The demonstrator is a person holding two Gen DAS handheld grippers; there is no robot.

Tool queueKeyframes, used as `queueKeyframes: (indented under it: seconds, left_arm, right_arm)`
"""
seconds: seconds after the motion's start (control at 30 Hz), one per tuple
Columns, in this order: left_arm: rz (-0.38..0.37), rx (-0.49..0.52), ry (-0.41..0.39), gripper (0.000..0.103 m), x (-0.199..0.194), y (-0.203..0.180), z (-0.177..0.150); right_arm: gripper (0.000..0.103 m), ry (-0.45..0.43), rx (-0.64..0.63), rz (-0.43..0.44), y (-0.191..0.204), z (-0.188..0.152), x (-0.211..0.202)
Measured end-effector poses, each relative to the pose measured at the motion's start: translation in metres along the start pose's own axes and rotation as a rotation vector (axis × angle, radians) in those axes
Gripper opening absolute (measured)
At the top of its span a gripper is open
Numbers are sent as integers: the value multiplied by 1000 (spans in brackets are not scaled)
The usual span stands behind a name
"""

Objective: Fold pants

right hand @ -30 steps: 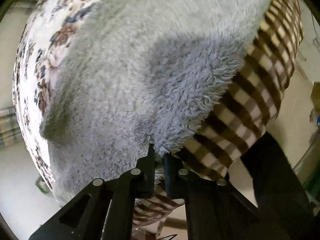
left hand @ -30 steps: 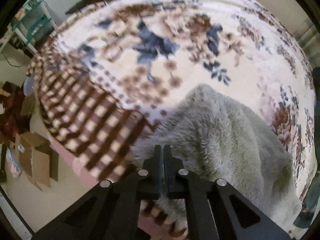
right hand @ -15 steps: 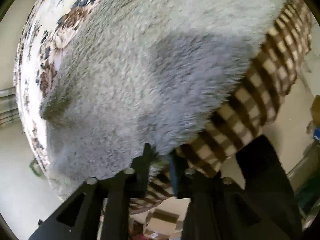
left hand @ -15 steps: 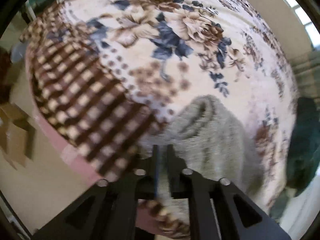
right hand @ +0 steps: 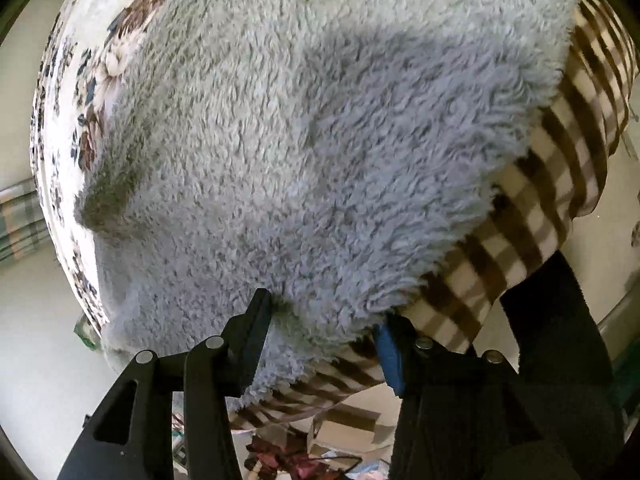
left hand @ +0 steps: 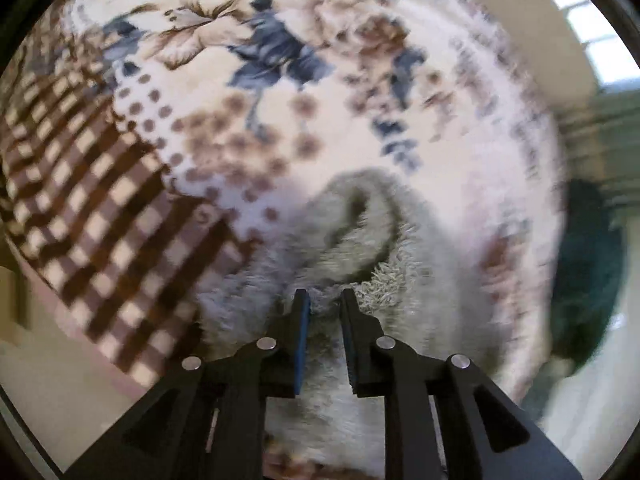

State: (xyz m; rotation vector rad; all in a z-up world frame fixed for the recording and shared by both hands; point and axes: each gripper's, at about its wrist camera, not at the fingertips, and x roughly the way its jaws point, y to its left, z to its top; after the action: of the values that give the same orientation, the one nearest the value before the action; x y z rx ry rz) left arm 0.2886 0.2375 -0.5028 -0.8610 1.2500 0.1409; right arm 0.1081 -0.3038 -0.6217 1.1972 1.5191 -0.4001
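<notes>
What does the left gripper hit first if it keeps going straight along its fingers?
Most likely the fluffy grey pants: the left gripper is open with the raised, rolled fold of the fabric directly ahead. The floral blanket lies beyond that. The frame is motion-blurred, so depth is uncertain.

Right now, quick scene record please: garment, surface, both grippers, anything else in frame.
garment: grey fleece pants, partly bunched, lying on the bed
surface: floral blanket with a brown checked border
left gripper: open, jaws apart over a ridge of the fleece
right gripper: open wide, fingers straddling the near edge of the pants
other: dark green item past the far side of the bed, blurred; cardboard boxes on the floor below
</notes>
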Motion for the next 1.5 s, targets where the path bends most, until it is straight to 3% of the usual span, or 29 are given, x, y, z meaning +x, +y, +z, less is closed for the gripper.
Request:
queueKeyframes:
  seconds: [0.1,0.27,0.33,0.4,0.47,0.6,0.73,0.87,0.93,1.07,1.13,1.27,1.33,1.37,1.4,1.43,1.5]
  left_arm:
    - [-46,-30,-27,35,-7,7,2]
    - [51,36,26,35,25,4,-2]
    - [85,71,4,34,29,-2,-6]
    - [94,131,-42,11,23,-12,-10]
    - [103,175,-87,0,10,-22,-15]
    - [98,192,-153,0,-25,-24,-19]
    - [130,156,-191,0,-55,-4,-15]
    - [-5,78,-113,1,-57,17,-4]
    - [-64,74,-66,5,-47,14,-2]
    - [-145,49,55,52,-9,7,-7]
    - [-149,44,103,55,11,6,-11]
    - [-70,73,141,55,43,2,-18]
    - [-58,64,122,53,47,2,-18]
    - [-45,58,92,48,44,1,-18]
    - [-25,61,63,15,40,0,-19]
    - [-11,71,46,8,36,-1,-18]
    - [4,89,-4,6,23,-3,-20]
  right_arm:
    - [52,8,-10,-23,6,0,6]
    - [52,-1,-12,-46,16,1,12]
    - [52,-11,-29,-61,21,1,13]
    - [51,-29,-46,-71,29,1,11]
    - [38,-54,-64,-83,35,-2,7]
    - [20,-96,-110,-100,45,-6,-4]
    - [14,-101,-134,-78,50,-11,-14]
    - [15,-54,-190,-92,54,-10,-9]
    - [15,-30,-182,-101,52,-10,-2]
    - [15,-16,-138,-98,47,-4,5]
    - [15,-18,-130,-106,48,-1,7]
    - [15,-24,-122,-122,50,1,14]
    - [15,-30,-125,-131,52,-3,19]
    - [15,-32,-127,-135,53,-4,20]
    - [15,-35,-130,-139,54,-5,21]
    - [15,-39,-132,-140,55,-6,21]
    - [15,-52,-143,-143,58,-10,20]
